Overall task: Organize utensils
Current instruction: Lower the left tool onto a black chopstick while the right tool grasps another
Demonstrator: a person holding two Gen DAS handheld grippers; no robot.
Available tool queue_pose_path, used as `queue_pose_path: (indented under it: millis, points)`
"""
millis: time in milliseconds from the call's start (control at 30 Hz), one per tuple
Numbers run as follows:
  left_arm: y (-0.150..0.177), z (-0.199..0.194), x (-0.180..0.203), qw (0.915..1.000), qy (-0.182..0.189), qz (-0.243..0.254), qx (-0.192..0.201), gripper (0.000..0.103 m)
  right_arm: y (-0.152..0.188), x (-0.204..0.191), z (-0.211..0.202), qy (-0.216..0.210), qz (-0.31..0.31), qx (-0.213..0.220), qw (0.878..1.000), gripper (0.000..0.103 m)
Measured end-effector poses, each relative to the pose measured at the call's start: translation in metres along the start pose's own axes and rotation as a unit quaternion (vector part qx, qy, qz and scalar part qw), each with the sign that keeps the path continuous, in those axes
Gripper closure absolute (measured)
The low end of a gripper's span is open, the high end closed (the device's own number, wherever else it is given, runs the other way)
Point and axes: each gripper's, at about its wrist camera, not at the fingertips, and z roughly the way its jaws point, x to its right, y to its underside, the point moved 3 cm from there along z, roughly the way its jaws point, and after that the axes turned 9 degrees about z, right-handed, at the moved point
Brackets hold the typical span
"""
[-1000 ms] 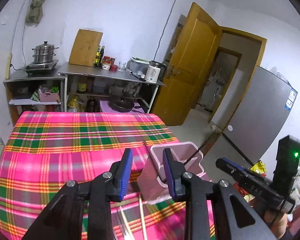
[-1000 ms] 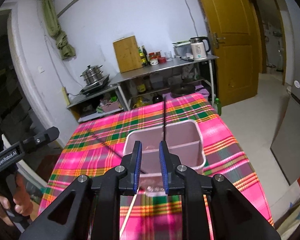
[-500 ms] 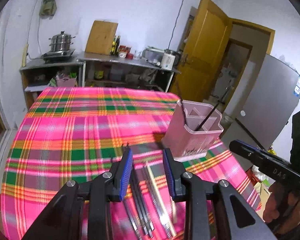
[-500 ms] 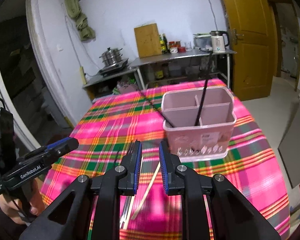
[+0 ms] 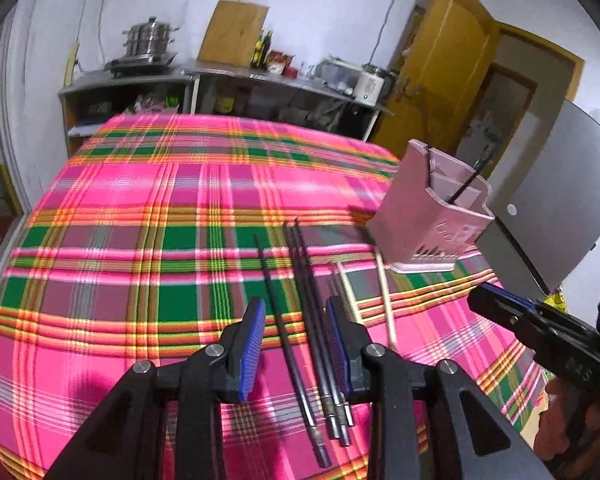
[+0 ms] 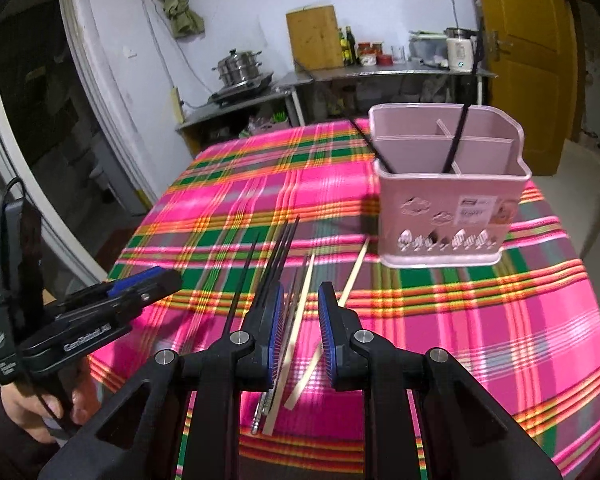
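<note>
Lying loose are three black chopsticks (image 5: 300, 320) and two pale ones (image 6: 300, 312); both grippers (image 5: 296, 344) (image 6: 300, 332) gape, empty.

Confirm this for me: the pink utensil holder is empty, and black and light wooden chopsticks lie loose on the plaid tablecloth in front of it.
Not right: the pink utensil holder is not empty. The right wrist view shows two black chopsticks already standing in it. The rest holds: black chopsticks and light wooden chopsticks lie loose on the plaid tablecloth in front of it.
</note>
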Motion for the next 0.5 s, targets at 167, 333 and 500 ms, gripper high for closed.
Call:
queue_pose_path:
  millis: [167,333,500]
  points:
    - [0.004,0.029,-0.012,0.9996,-0.002,-0.016,-0.023,0.072,0.005,-0.001,0.018,-0.001,0.0,-0.019,1.0,0.085]
    - [0.004,0.055,-0.012,0.9991,-0.003,-0.016,-0.039,0.072,0.006,-0.001,0.034,-0.002,0.003,-0.033,0.999,0.085]
    - [0.005,0.084,-0.013,0.9981,-0.005,-0.015,-0.059,0.077,0.007,-0.001,0.047,-0.001,0.0,-0.045,0.999,0.085]
